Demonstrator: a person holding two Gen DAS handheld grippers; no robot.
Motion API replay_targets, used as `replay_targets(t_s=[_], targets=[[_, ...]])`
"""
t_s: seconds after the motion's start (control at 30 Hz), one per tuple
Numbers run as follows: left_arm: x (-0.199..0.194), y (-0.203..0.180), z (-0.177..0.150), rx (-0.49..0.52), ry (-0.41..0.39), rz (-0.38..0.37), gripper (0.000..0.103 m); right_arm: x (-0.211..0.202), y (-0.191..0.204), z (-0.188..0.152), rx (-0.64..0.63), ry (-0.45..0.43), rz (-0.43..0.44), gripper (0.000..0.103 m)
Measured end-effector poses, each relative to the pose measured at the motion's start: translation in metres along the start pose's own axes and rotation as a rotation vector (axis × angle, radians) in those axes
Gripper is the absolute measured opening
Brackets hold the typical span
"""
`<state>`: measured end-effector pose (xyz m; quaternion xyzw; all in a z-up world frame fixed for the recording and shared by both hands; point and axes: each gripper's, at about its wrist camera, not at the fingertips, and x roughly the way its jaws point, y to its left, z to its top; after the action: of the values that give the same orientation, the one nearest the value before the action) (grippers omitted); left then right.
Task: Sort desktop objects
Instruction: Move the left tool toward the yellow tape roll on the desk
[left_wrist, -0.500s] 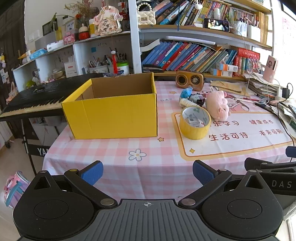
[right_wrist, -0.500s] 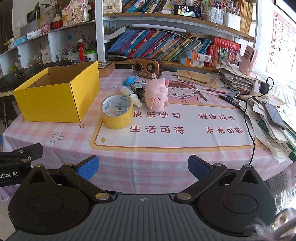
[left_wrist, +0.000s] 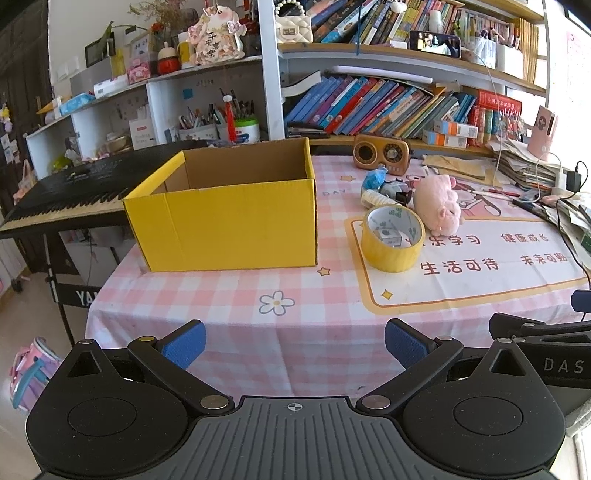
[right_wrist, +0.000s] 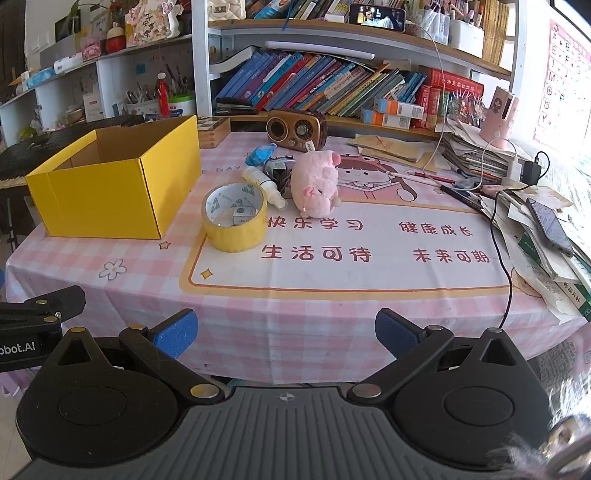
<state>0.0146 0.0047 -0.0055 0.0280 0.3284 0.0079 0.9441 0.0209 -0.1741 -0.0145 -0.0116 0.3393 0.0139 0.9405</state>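
An open yellow cardboard box (left_wrist: 229, 221) (right_wrist: 107, 192) stands on the left of the pink checked tablecloth (left_wrist: 295, 317). To its right a yellow tape roll (left_wrist: 393, 240) (right_wrist: 234, 218) lies flat with a small white item inside it. Behind the roll sit a pink plush pig (left_wrist: 439, 208) (right_wrist: 316, 184), a white bottle (right_wrist: 264, 186), a small dark gadget (right_wrist: 279, 168) and a blue crumpled item (right_wrist: 260, 153). My left gripper (left_wrist: 293, 343) hangs open at the table's near edge, in front of the box. My right gripper (right_wrist: 286, 332) is open too, near the edge, before the printed mat.
A brown retro radio (right_wrist: 297, 129) stands at the back before shelves of books (right_wrist: 332, 88). Stacked papers, a phone (right_wrist: 550, 225) and black cables (right_wrist: 502, 258) crowd the right side. A black keyboard (left_wrist: 74, 192) stands left of the table.
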Motion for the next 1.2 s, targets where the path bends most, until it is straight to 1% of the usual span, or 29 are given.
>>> replay_targets(t_s=[0.1,0.37,0.53,0.73,1.0,1.2], targets=[[0.0,0.0013,-0.0001,-0.009,0.001,-0.015,0.103,-0.0014,0.0016,0.0003,-0.004,-0.002,0.002,0.103],[-0.0013,0.0013,-0.0001,-0.01,-0.003,-0.015,0.103,-0.0027,0.0025,0.0016,-0.007,-0.005,0.003,0.103],[-0.0029,0.0008,-0.0008,-0.004,-0.006,-0.018,0.103,-0.0071,0.0024,0.0029,0.002,-0.022,-0.01,0.103],[-0.0044,-0.0009,-0.0016,0.007,-0.014,-0.027,0.103,-0.0079,0.003,0.0028,0.004,-0.017,-0.015,0.103],[-0.0039,0.0021,-0.0017,0.007,-0.012,-0.01,0.103,-0.0079,0.0044,0.0025,0.005,-0.016,-0.018,0.103],[-0.0029,0.0028,-0.0012,0.011,-0.013,-0.013,0.103,-0.0082,0.007,0.0029,0.001,-0.024,-0.024,0.103]])
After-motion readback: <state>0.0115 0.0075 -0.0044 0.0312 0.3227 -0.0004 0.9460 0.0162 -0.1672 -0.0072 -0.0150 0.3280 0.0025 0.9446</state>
